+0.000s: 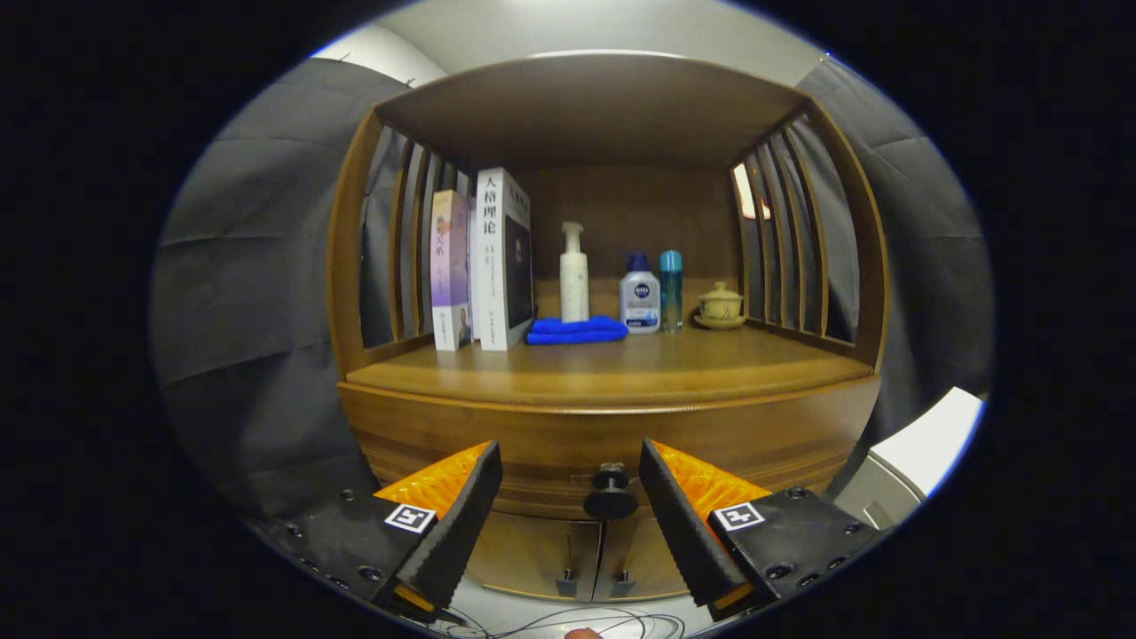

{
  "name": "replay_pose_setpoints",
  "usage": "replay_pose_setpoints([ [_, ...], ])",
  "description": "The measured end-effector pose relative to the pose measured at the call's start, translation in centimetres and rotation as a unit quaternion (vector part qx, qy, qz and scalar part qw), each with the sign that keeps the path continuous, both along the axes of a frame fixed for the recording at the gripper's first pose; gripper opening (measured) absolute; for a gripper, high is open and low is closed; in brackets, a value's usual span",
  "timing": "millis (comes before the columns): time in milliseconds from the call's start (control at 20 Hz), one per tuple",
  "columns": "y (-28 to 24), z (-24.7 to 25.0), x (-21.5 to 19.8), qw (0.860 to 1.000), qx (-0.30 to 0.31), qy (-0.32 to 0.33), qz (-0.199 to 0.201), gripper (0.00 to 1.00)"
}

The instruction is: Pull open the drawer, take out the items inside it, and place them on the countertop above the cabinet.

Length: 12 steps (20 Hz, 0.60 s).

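Note:
A wooden cabinet faces me, with a closed drawer (550, 448) under its countertop (612, 368). The drawer's dark round knob (610, 497) sits between my fingers, a little beyond their tips. My gripper (570, 466) is open, one finger on each side of the knob, touching nothing. What lies inside the drawer is hidden.
On the countertop stand two books (484, 262), a folded blue cloth (575, 331), a white pump bottle (573, 275), a grey bottle (639, 297), a teal bottle (671, 288) and a small lidded cup (720, 306). Lower cabinet doors (568, 546) are shut below the drawer. Cables (577, 621) lie on the floor.

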<state>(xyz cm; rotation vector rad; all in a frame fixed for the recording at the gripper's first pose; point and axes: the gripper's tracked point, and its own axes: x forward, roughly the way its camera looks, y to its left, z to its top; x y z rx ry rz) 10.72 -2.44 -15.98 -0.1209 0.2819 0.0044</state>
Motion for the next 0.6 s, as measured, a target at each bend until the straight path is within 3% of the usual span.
replay_pose_setpoints([
  [300, -2.1, -3.3, 1.6, 0.999, -0.009, 0.023, -0.025, 0.98],
  [550, -2.9, -5.2, 2.4, 0.998, -0.014, 0.044, -0.034, 0.92],
  [600, -3.2, -5.3, 2.2, 0.998, -0.015, 0.044, -0.040, 0.87],
])
